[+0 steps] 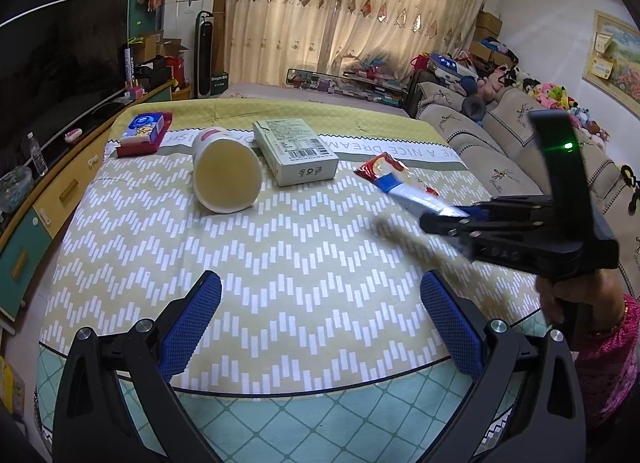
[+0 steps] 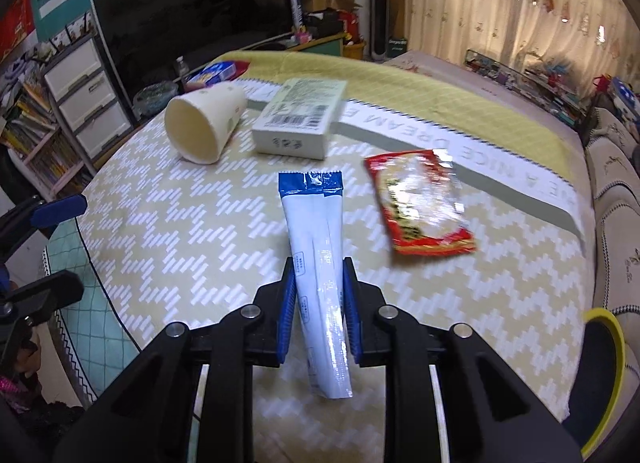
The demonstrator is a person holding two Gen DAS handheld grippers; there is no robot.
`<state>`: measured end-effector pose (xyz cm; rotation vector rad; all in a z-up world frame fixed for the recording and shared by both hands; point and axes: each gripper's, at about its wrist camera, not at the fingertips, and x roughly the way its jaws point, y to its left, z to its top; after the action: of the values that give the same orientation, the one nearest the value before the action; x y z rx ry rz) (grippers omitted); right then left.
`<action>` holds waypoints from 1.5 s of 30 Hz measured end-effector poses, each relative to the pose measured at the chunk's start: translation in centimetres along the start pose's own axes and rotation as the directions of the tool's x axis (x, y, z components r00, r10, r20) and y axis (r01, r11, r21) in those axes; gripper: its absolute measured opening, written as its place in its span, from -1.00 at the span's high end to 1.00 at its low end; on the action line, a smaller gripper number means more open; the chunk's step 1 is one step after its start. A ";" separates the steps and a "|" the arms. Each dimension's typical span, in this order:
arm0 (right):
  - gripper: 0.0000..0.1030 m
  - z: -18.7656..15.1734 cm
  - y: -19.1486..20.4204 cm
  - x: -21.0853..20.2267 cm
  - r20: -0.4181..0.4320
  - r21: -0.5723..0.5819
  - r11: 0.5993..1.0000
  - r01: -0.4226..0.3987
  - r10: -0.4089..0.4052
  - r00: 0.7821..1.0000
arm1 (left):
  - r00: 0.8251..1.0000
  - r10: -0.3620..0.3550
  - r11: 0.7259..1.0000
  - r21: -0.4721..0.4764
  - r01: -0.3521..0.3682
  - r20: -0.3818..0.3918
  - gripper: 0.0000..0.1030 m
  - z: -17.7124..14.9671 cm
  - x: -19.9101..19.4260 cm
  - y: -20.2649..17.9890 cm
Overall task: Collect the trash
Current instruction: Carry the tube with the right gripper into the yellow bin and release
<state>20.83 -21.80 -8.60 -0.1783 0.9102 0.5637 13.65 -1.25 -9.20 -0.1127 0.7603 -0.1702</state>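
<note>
White wrapper [image 2: 316, 259] clamped in right tool [image 2: 318, 267].

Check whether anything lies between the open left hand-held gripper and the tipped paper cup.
Nothing visible does. Only bare patterned tablecloth lies between the left hand-held gripper and the paper cup; the white box sits beside the cup.

The right gripper [image 2: 318, 275] points steeply down over the table [image 2: 160, 223], its 2 blue pads [image 2: 285, 311] clamped on a white wrapper [image 2: 320, 263] that sticks out ahead of the fingertips and hangs back behind them. In the left wrist view a hand [image 1: 560, 299] in a pink sleeve [image 1: 612, 343] grips its handle at the table's right edge. The left gripper [image 1: 320, 303] tilts down over the table's near edge, pads [image 1: 196, 323] wide apart with nothing between them.
</note>
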 end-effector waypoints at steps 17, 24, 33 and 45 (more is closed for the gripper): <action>0.58 -7.1 -16.1 -6.4 0.017 0.327 0.914 0.240 -0.259 0.966 | 0.999 -0.043 0.996 0.079 0.045 -0.030 -0.90 1.3 1.8 -5.5; 0.56 -11.8 -23.6 -6.3 -0.086 0.482 0.800 0.358 -0.363 0.928 | 0.997 -0.054 0.992 0.110 0.060 -0.058 -0.90 1.6 3.0 -7.3; 0.15 -14.4 -27.0 -5.7 -0.122 0.551 0.731 0.402 -0.406 0.905 | 0.995 -0.054 0.988 0.141 0.065 -0.086 -0.90 2.4 4.7 -8.8; 0.12 -15.4 -26.6 -6.0 -0.099 0.560 0.734 0.384 -0.401 0.911 | 0.990 -0.033 0.980 0.188 0.058 -0.134 -0.90 4.4 9.1 -10.2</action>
<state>21.40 -52.27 -15.57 0.1834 0.9425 -0.1213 22.00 -12.81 -10.52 0.0647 0.8681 -0.2958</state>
